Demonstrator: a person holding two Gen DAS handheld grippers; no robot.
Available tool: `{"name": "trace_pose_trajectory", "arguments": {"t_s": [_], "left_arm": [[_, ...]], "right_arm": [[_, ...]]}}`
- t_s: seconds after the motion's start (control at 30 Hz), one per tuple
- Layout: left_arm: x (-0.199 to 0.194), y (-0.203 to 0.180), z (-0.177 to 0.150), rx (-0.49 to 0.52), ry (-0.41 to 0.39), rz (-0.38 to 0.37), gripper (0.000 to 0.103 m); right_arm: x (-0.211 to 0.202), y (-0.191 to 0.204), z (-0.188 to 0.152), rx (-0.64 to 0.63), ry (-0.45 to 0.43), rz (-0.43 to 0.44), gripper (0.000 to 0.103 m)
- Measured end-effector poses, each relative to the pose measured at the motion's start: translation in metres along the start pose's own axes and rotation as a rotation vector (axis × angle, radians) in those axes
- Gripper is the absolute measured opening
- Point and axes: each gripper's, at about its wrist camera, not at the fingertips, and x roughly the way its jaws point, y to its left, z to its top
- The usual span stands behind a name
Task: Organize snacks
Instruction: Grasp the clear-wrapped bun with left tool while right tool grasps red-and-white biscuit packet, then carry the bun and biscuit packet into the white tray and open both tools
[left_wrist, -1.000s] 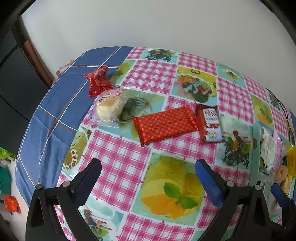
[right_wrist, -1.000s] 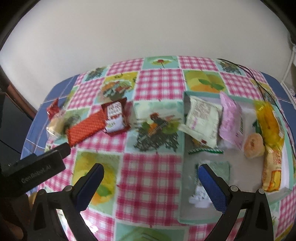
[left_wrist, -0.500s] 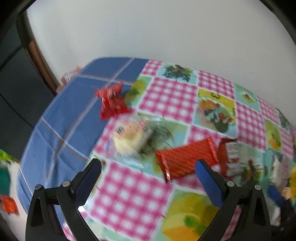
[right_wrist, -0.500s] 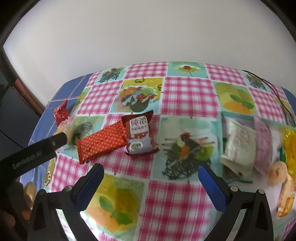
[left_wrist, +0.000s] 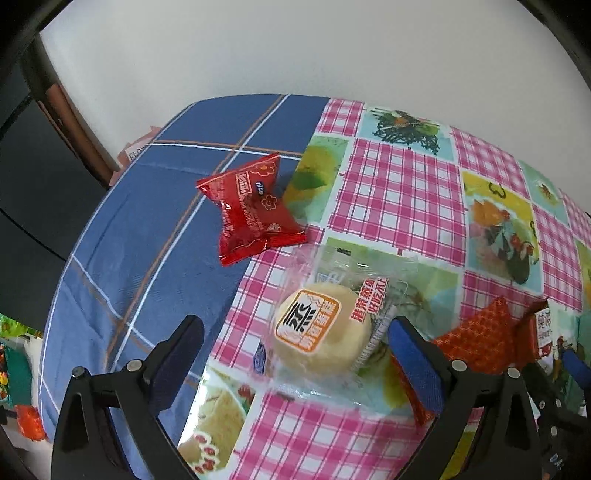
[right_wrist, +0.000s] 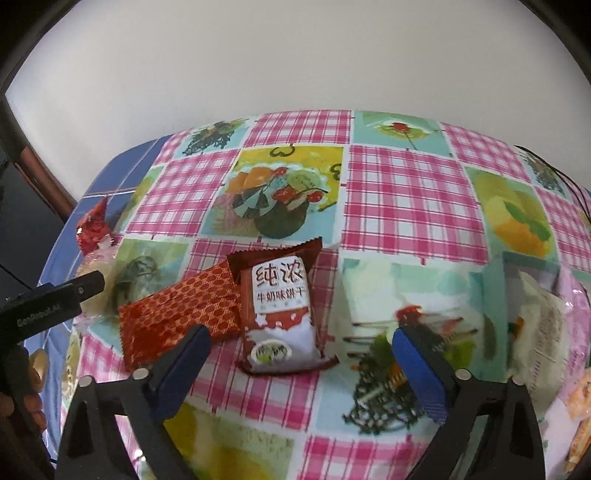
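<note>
In the left wrist view my left gripper (left_wrist: 295, 354) is open, its fingers on either side of a round pale cake in a clear wrapper (left_wrist: 325, 328) lying on the tablecloth. A small red candy packet (left_wrist: 251, 210) lies beyond it. In the right wrist view my right gripper (right_wrist: 299, 365) is open, just in front of a brown and white milk biscuit packet (right_wrist: 280, 314). A red patterned bar (right_wrist: 177, 317) lies to its left, partly under it. The left gripper's body (right_wrist: 48, 306) shows at the left edge there.
A checked and fruit-print tablecloth (right_wrist: 406, 199) covers the table; its left part is blue (left_wrist: 140, 236). A pale tray (right_wrist: 535, 295) with several wrapped snacks sits at the right edge of the right wrist view. A white wall stands behind the table.
Both grippers moved left and forward. The left one closed in on the round cake, which now lies between its fingers. The right one left the tray and came up to the biscuit packet.
</note>
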Motion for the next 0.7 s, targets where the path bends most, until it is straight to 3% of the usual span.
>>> {"name": "trace_pose_trajectory", "arguments": {"t_s": [0.17,0.33,0.5,0.7], "left_arm": [[0.010,-0.005,0.002,0.017,0.007,-0.002,0.078],[0.014,-0.008,0.003,0.014,0.014,-0.012,0.057],[0.012,-0.011,0.000,0.012,0.020,0.010,0.055],[-0.001,-0.012,-0.013,-0.024,0.023,0.027,0.054]], "right_arm": [[0.010,0.006,0.004,-0.024,0.004,0.003,0.086],[0.013,0.009,0.005,-0.037,-0.005,-0.002,0.066],[0.010,0.007,0.005,-0.028,-0.005,0.011,0.044],[0.003,0.002,0.000,-0.004,0.016,0.031,0.042]]}}
